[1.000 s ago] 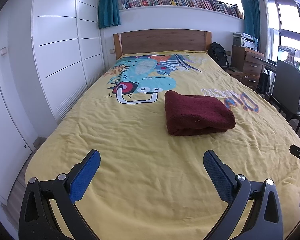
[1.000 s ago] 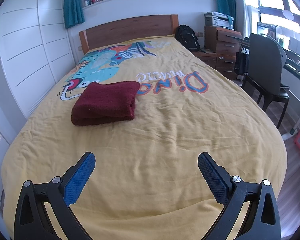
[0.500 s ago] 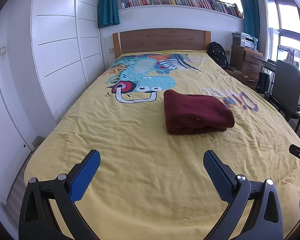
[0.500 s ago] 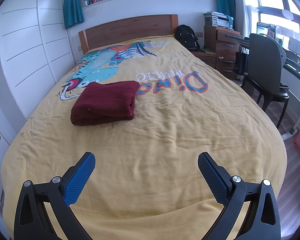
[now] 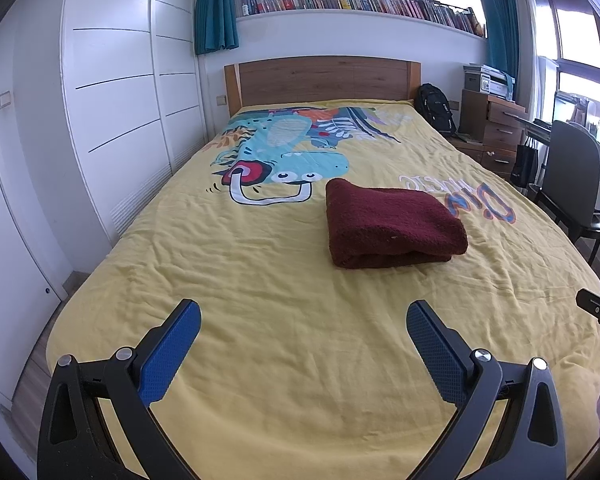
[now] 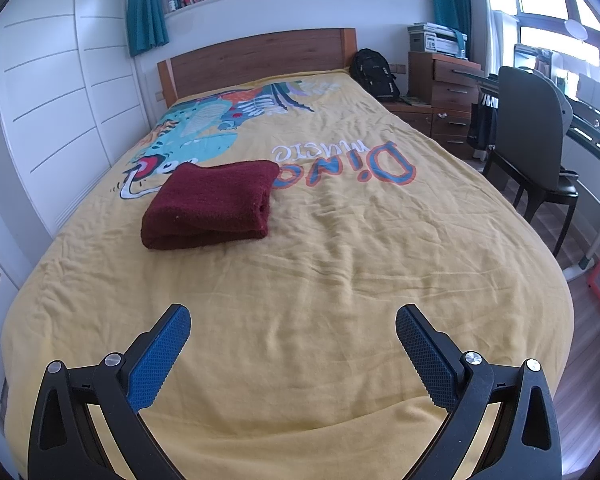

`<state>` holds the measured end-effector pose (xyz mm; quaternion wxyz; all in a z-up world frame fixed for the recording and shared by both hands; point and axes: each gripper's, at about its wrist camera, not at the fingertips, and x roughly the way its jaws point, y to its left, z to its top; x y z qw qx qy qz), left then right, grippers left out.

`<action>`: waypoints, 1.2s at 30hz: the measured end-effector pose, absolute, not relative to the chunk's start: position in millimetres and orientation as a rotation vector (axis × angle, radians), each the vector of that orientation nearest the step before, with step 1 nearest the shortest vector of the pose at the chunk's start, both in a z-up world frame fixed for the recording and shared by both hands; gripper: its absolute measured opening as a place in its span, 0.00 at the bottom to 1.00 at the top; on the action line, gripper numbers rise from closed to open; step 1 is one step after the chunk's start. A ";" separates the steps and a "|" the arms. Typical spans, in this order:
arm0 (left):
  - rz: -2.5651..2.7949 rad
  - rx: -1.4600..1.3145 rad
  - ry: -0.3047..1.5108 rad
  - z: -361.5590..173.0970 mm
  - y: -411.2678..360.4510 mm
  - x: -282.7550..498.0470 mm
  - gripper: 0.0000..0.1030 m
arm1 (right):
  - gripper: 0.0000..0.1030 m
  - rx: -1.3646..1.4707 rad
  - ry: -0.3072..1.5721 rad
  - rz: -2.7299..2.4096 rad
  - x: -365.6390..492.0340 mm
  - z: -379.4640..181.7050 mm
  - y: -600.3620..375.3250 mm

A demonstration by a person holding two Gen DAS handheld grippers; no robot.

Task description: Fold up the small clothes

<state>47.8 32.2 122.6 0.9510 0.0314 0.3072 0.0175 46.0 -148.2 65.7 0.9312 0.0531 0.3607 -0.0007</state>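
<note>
Folded maroon garment (image 5: 392,226) lying mid-bed on the yellow dinosaur-print bedspread (image 5: 260,280), beside the dinosaur's head; left gripper (image 5: 302,326) spread wide, empty, near the bed's foot; right gripper (image 6: 292,326) likewise spread, grasping nothing

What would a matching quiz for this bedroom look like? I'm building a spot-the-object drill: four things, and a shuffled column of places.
Things:
1. maroon folded cloth
2. black backpack
3. row of books
4. dark chair

Places:
A. on the ledge under the window
B. on the floor beside the bed, at the desk
C. lying on the yellow bedspread
D. beside the wooden headboard, next to the drawer unit

Pairs: 1-C, 2-D, 3-A, 4-B
</note>
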 end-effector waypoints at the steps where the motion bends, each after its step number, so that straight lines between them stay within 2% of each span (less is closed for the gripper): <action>1: 0.035 0.064 0.624 122.6 32.3 47.8 0.99 | 1.00 0.108 0.738 -0.001 45.9 65.7 -148.2; 36: 0.026 0.062 0.627 121.0 26.9 45.3 0.99 | 1.00 0.107 0.738 -0.006 42.3 61.9 -150.7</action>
